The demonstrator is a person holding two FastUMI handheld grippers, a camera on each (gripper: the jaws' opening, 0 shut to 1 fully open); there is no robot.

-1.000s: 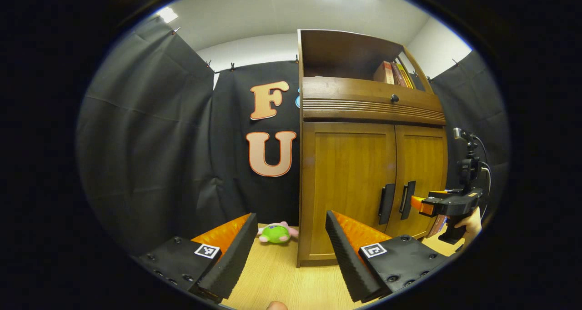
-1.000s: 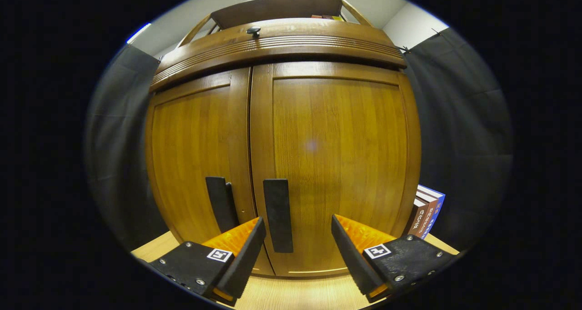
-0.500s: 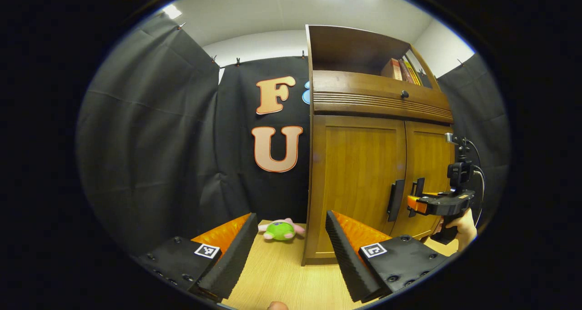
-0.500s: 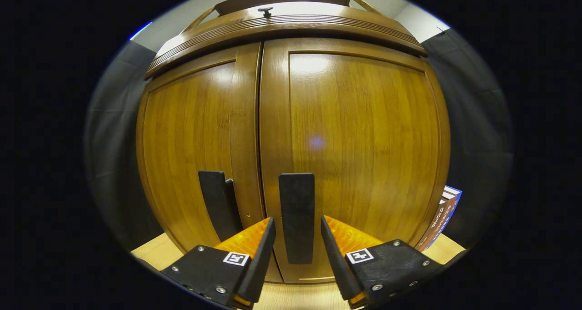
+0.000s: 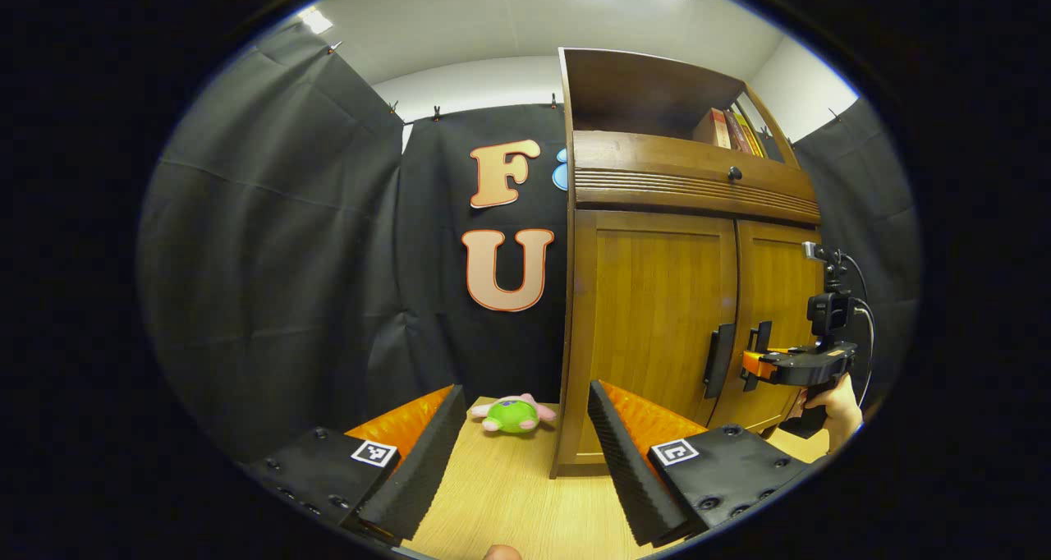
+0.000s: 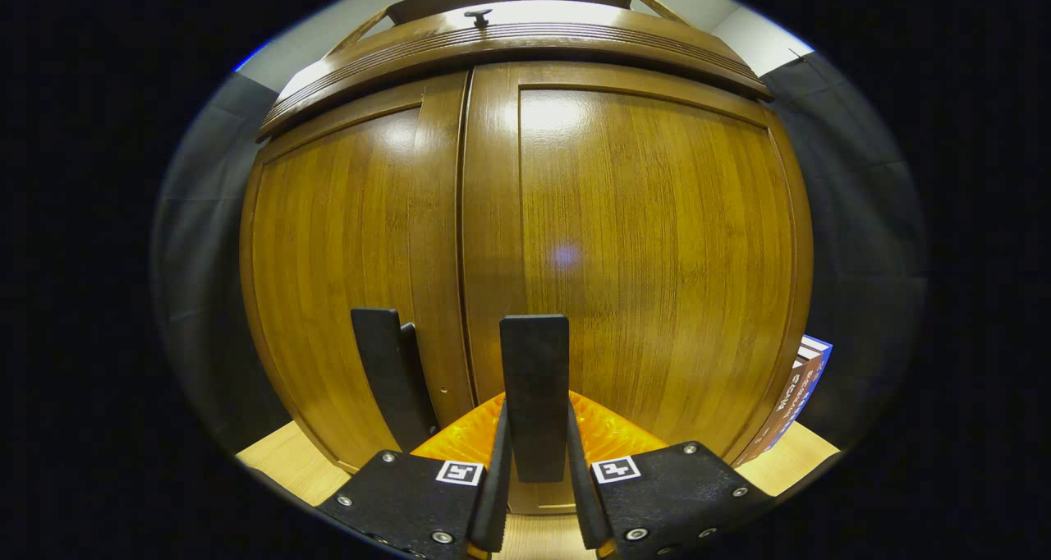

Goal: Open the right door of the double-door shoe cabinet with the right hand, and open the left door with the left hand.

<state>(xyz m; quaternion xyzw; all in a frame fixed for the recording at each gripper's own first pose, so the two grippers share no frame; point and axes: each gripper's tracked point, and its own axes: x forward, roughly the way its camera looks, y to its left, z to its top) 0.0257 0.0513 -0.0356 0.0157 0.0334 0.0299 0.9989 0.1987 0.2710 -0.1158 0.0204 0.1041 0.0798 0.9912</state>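
Right gripper [image 6: 535, 494] jaws clamp the right door handle [image 6: 534, 379], doors shut. Left gripper [image 5: 521, 453] jaws open over table [image 5: 509, 502] near plush toy [image 5: 513, 415].

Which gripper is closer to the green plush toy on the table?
Left. The left gripper hangs open over the table with the green plush toy just beyond its fingertips. The right gripper is across the cabinet front, shut on the right door handle.
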